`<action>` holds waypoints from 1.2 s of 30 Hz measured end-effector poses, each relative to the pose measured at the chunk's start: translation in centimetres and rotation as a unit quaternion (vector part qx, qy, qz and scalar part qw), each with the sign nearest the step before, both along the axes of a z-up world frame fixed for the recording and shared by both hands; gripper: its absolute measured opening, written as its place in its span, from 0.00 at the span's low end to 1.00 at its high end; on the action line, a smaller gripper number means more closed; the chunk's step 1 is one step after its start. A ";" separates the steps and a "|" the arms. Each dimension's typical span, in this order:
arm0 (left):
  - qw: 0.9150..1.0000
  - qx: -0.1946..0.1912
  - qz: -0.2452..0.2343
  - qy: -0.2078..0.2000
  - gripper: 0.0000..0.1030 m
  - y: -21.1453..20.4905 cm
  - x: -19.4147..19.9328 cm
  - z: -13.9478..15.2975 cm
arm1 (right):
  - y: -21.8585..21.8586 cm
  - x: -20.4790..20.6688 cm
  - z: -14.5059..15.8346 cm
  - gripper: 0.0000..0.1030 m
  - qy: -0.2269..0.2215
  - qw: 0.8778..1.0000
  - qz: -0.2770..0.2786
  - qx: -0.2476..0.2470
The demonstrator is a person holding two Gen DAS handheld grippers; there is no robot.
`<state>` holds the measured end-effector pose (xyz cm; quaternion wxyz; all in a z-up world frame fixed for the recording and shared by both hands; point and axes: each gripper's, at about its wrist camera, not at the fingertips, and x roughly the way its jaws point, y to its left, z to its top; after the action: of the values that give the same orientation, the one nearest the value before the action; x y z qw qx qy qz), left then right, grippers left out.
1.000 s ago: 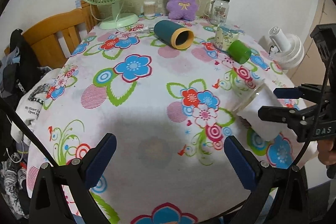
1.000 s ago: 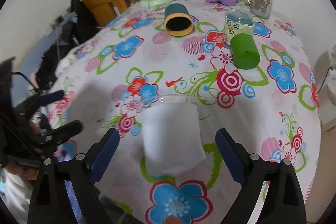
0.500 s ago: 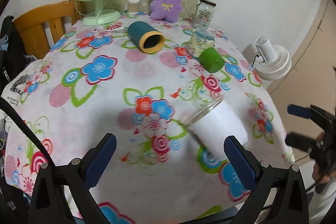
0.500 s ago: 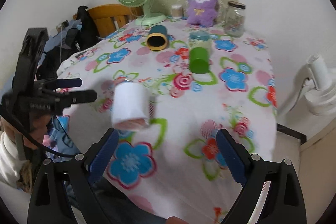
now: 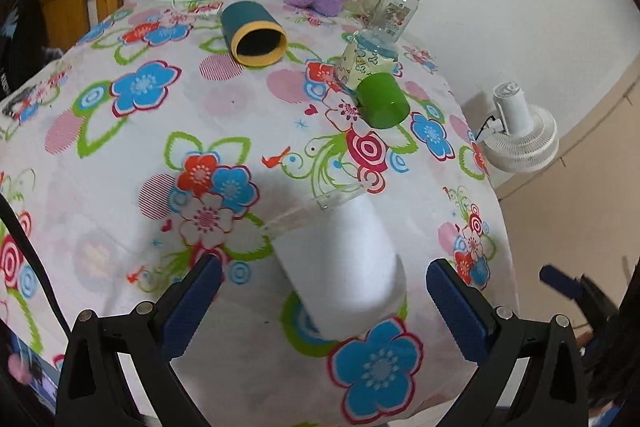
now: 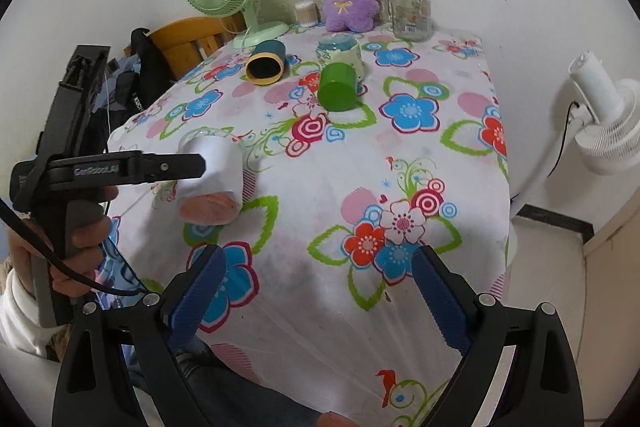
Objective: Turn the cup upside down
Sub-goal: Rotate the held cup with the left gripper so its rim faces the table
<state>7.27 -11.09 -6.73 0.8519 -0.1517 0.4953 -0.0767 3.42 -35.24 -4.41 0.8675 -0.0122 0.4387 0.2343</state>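
Swung over from 0.5 s ago: left gripper [image 5: 322,291] now straddles white cup [image 5: 340,263] lying on table [image 5: 240,115], jaws open. Right gripper [image 6: 316,287] open, withdrawn. Pre-grasp step; next: close, lift, invert.

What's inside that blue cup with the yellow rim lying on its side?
The blue cup lies with its mouth toward the cameras, and the inside looks dark, with nothing visible in it. The very back is too shadowed to tell for sure.

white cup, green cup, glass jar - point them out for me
white cup [image 5: 340,259], left wrist view, on its side wall
green cup [image 6: 337,87], right wrist view, on its side wall
glass jar [image 6: 412,11], right wrist view, on its clear body
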 end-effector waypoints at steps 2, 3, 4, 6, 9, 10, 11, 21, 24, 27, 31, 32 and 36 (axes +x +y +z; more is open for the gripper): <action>1.000 0.000 0.009 0.009 1.00 -0.5 0.4 -0.4 | -0.4 0.1 -0.3 0.93 0.003 1.000 -0.002 0.004; 1.000 -0.001 0.013 0.014 1.00 -0.6 0.5 -0.7 | -0.5 0.0 -0.4 0.93 0.004 1.000 -0.003 0.005; 1.000 -0.002 0.016 0.018 1.00 -0.8 0.7 -0.9 | -0.7 0.0 -0.6 0.93 0.004 1.000 -0.004 0.006; 0.999 -0.003 0.021 0.027 1.00 -1.1 0.9 -1.5 | -1.0 0.1 -0.8 0.93 0.005 1.000 -0.005 0.007; 0.999 0.010 0.022 0.035 1.00 -1.8 1.1 -2.2 | -1.5 0.2 -1.2 0.93 0.008 1.000 -0.008 0.010; 0.999 0.013 0.021 0.036 1.00 -2.0 1.1 -2.4 | -1.6 0.3 -1.3 0.93 0.011 1.000 -0.009 0.012; 0.999 0.015 0.021 0.037 1.00 -2.1 1.1 -2.5 | -1.7 0.4 -1.4 0.93 0.013 1.000 -0.010 0.014; 0.998 0.021 0.033 0.045 0.93 -2.6 1.3 -3.7 | -2.2 0.7 -2.0 0.93 0.018 1.000 -0.013 0.020; 0.999 0.021 0.034 0.036 0.85 -2.6 1.1 -3.4 | -2.2 0.7 -2.1 0.93 0.021 0.999 -0.012 0.025; 0.999 0.020 0.034 0.027 0.75 -2.5 0.7 -2.9 | -1.9 0.8 -2.1 0.93 0.021 0.999 -0.009 0.027; 0.999 0.024 0.034 0.012 0.74 -2.0 0.2 -2.3 | -1.5 0.7 -2.1 0.93 0.020 0.999 -0.003 0.031; 0.999 0.026 0.033 0.009 0.74 -1.9 0.1 -2.1 | -1.4 0.6 -2.0 0.93 0.019 0.999 0.000 0.032; 0.999 0.040 0.032 -0.006 0.73 -1.0 -0.5 -0.9 | -0.9 0.5 -1.9 0.93 0.017 0.999 0.009 0.036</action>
<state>6.82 -12.08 -7.61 0.8625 -0.1331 0.4873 -0.0304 3.89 -36.17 -6.33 0.8579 0.0189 0.4442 0.2577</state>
